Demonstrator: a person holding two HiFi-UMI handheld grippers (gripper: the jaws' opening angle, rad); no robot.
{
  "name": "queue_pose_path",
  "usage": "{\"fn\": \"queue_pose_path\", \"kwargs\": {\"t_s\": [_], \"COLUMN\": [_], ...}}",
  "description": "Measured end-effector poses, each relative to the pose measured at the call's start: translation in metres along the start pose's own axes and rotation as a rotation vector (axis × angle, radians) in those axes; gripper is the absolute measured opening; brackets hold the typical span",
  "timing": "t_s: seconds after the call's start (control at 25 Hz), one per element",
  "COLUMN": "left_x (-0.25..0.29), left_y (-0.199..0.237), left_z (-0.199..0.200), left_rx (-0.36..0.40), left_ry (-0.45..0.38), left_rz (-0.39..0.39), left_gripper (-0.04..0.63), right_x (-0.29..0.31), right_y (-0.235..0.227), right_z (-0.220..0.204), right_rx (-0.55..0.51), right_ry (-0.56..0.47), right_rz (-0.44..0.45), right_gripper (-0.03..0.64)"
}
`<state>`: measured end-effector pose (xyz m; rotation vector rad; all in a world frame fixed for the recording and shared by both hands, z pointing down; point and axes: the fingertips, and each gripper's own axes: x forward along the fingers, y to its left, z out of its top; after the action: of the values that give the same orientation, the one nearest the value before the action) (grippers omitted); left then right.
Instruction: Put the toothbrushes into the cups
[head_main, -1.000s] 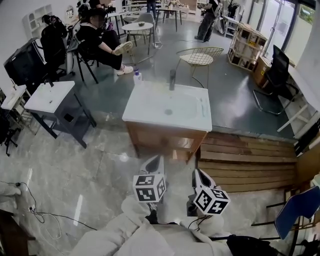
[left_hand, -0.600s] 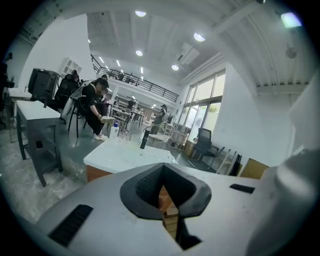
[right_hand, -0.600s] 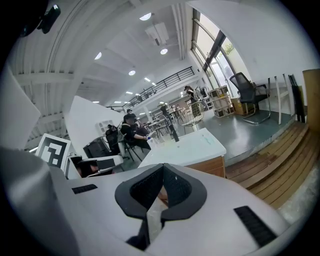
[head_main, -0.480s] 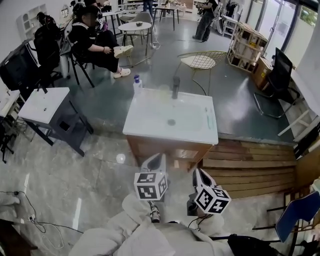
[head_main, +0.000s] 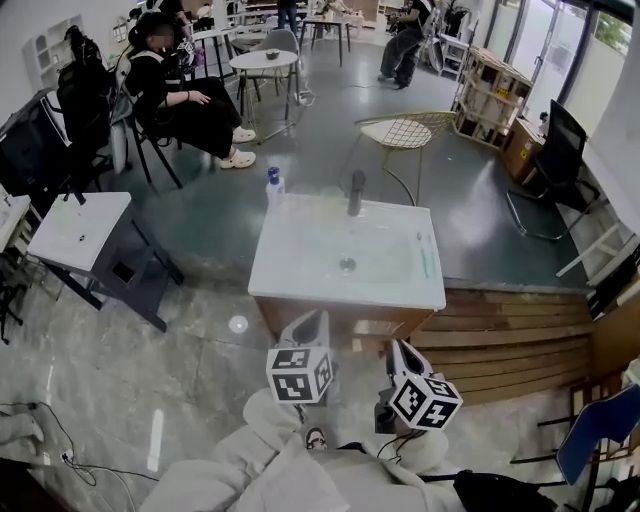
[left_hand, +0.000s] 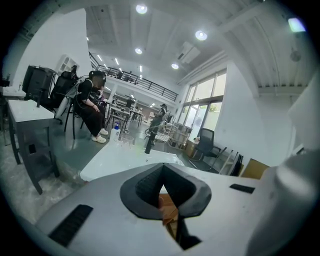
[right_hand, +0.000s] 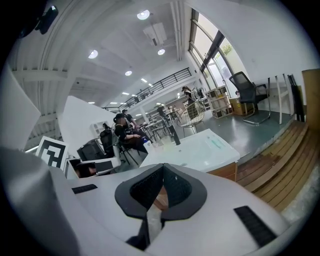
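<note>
Toothbrushes (head_main: 423, 255) lie at the right of the white washbasin (head_main: 290, 272); left tool (head_main: 317, 317) and right tool (head_main: 396, 346) closed, empty.

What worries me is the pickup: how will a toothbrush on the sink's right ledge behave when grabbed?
The toothbrush looks thin and small, so it is probably light and fairly stiff. It lies flat on the glossy sink ledge, so a nudge may slide or spin it rather than lift it.

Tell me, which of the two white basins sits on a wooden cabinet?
The middle basin, with the dark tap at its back; the other basin, at the left, stands on a dark frame.
</note>
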<state>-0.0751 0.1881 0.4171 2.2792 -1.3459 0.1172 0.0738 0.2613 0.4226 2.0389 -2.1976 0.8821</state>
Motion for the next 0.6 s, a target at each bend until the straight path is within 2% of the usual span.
{"fn": "queue_pose_path", "kwargs": {"t_s": [0.32,0.6], "left_x": [0.008,0.024], "left_y": [0.010,0.032], "left_z": [-0.009,-0.008], "left_rx": [-0.015,-0.023], "left_ry": [0.041,0.054], "left_rz": [-0.005,0.042], "left_gripper": [-0.002,-0.002], "right_x": [0.011,0.046], "right_y": [-0.003,-0.004], "right_z": [0.000,0.003], "right_rx": [0.007,0.013], "right_ry": [0.026,0.047], "right_rz": [-0.028,0.002], "right_gripper": [0.023,0.023]}}
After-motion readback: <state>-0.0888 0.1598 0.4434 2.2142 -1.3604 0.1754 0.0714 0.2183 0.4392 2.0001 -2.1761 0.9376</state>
